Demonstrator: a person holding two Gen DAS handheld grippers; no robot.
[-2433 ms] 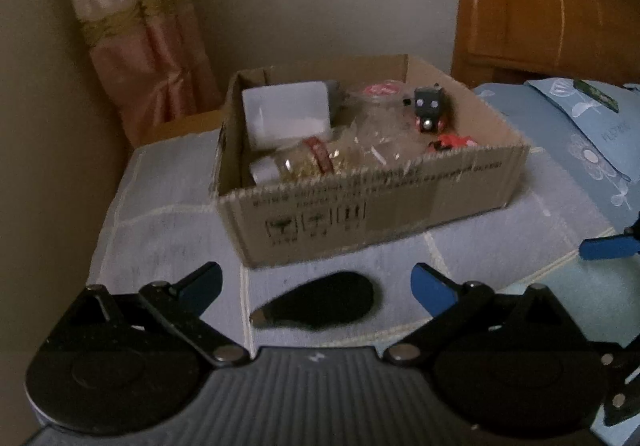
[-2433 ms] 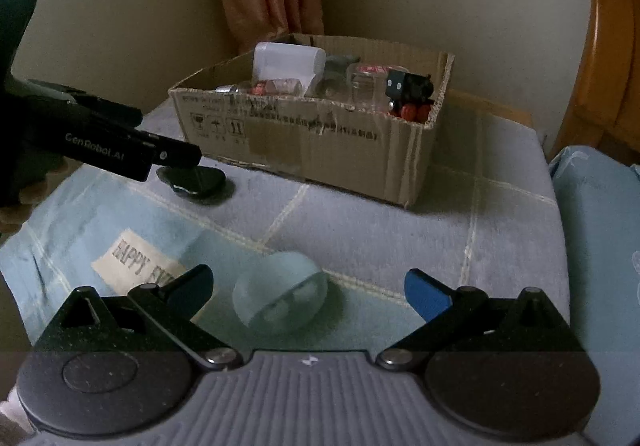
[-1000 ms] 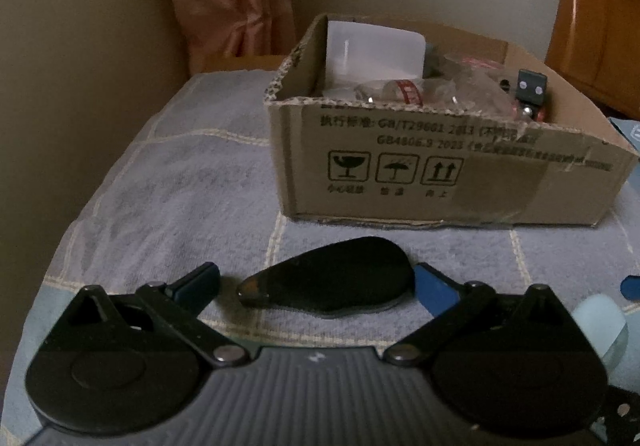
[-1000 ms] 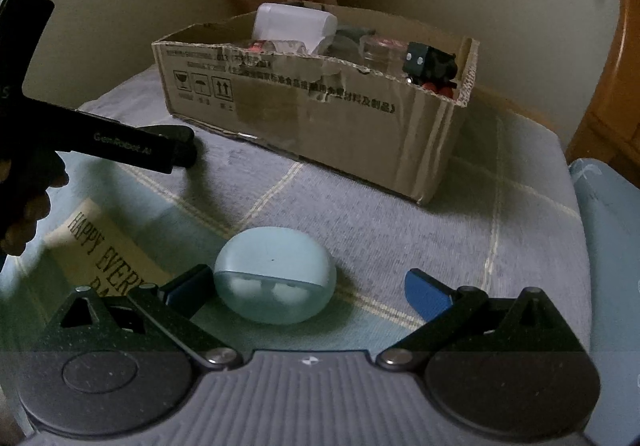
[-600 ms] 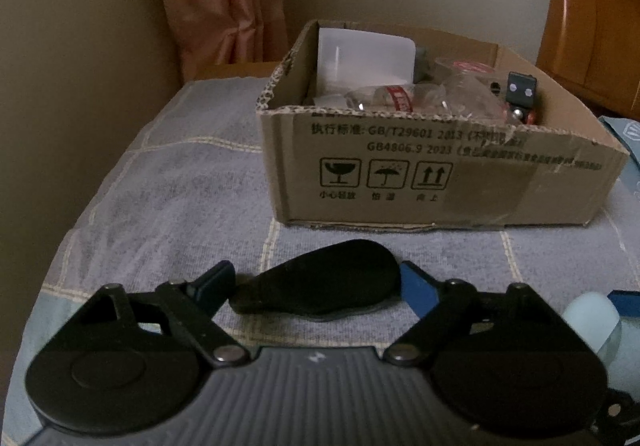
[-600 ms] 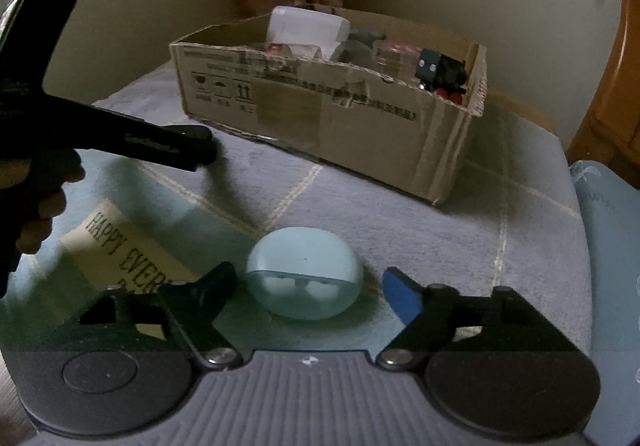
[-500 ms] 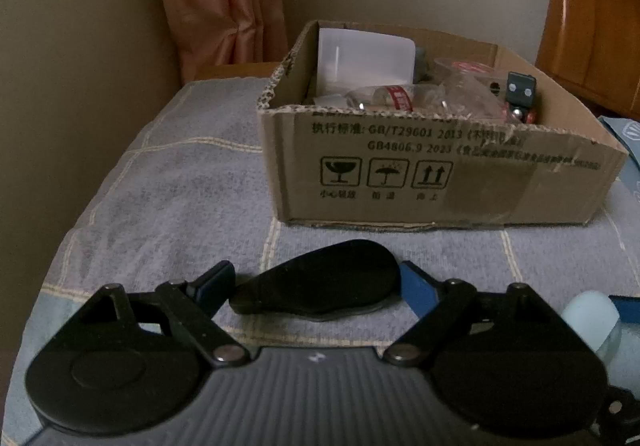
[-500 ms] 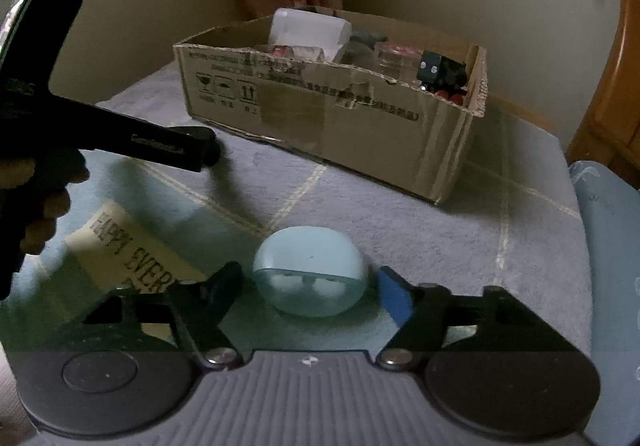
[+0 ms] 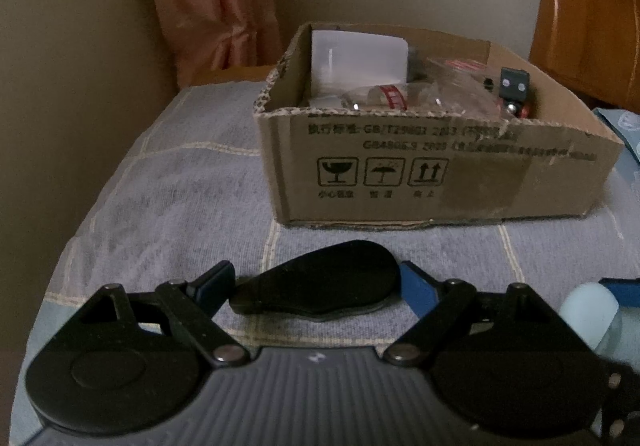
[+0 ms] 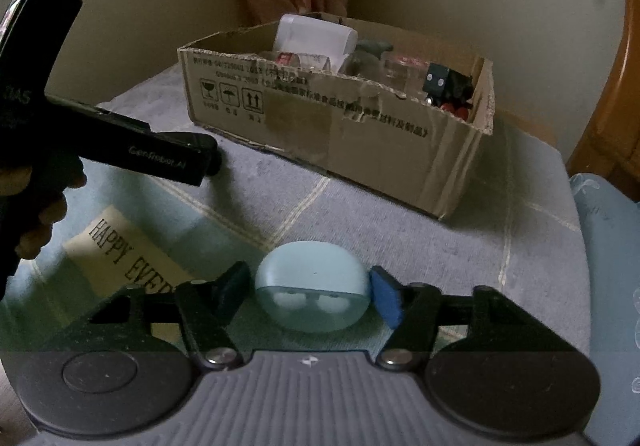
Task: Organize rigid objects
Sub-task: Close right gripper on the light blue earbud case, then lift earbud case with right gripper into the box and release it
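Both grippers have been brought low since earlier; the right gripper (image 10: pixel 310 288) has just been closing and is clamped on the pale blue case (image 10: pixel 312 286), the left gripper (image 9: pixel 316 284) on the black case (image 9: pixel 320 292). Grasping is in hand; lifting over the cardboard box (image 9: pixel 440 186) rim is called for, room being left inside

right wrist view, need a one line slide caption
Right gripper closing on a pale blue earbud case on the bedspread, cardboard box behind.
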